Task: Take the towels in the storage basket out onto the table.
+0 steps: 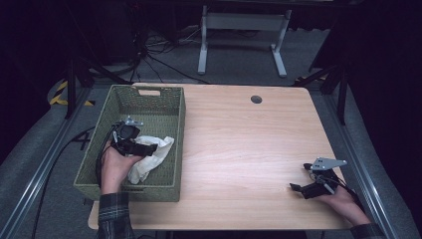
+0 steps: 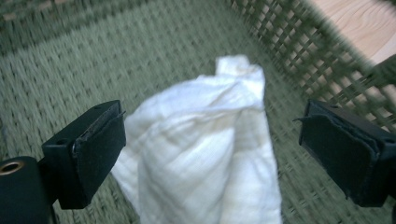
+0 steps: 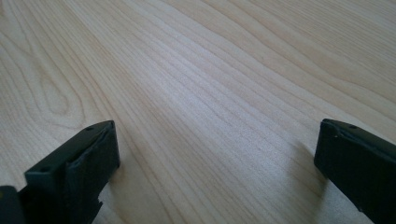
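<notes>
**Q:** Black jaws rise at the bottom of both gripper views; what lies between them?

**R:** Largest first: the wooden counter (image 1: 239, 144) carries everything. The right claw (image 3: 215, 158) rests low over bare wood at the counter's near right corner (image 1: 304, 179), jaws spread wide with nothing between them.

**Q:** And on the left?

**R:** A green woven basket (image 1: 169, 99) stands on the counter's left part, one side wall just beside the counter's left edge. The left claw (image 1: 144, 148) is inside it, held by the person's left hand (image 1: 115, 167).

**Q:** Where is the cloth?

**R:** The white cloth (image 1: 149, 159) lies crumpled on the basket floor, toward the right wall. In the left gripper view it (image 2: 205, 149) sits between the wide-spread jaws of the left claw (image 2: 212, 144), neither pad pressing it.

**Q:** Does the cloth touch the basket wall?

**R:** Probably close to it, but the blurred weave (image 2: 299, 51) leaves contact unclear.
</notes>
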`<state>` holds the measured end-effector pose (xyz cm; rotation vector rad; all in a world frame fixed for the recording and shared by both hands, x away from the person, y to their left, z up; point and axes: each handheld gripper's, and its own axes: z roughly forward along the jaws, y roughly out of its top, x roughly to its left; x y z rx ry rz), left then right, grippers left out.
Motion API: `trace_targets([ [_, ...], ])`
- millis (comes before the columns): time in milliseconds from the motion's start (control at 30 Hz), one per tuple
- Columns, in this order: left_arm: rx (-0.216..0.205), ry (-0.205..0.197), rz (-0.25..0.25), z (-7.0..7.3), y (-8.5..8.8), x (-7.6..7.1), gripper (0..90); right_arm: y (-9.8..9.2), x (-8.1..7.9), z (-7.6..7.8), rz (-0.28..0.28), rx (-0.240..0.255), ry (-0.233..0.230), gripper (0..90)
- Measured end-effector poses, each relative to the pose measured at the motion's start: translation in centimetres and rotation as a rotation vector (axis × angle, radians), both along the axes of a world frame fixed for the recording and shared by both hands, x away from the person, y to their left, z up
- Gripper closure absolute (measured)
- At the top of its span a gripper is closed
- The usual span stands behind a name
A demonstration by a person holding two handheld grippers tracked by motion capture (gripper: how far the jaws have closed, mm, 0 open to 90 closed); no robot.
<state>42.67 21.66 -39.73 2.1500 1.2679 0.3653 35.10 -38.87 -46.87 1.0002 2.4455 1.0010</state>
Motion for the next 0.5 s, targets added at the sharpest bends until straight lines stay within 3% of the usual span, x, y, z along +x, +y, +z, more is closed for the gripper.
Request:
trace_targets([
  [200, 0.022, 0.060, 0.008, -1.1, 0.1, 0.5, 8.1, 0.0, 0.0, 0.0, 0.000, 0.000, 0.000, 0.2],
  [367, 0.065, 0.121, 0.028, -1.8, -0.2, 0.8, 10.0, 0.0, 0.0, 0.0, -0.001, 0.000, 0.001, 0.3],
  [500, 0.055, 0.150, 0.036, -2.2, -0.2, 0.9, 12.2, 0.0, 0.0, 0.0, 0.000, 0.000, 0.000, 0.3],
])
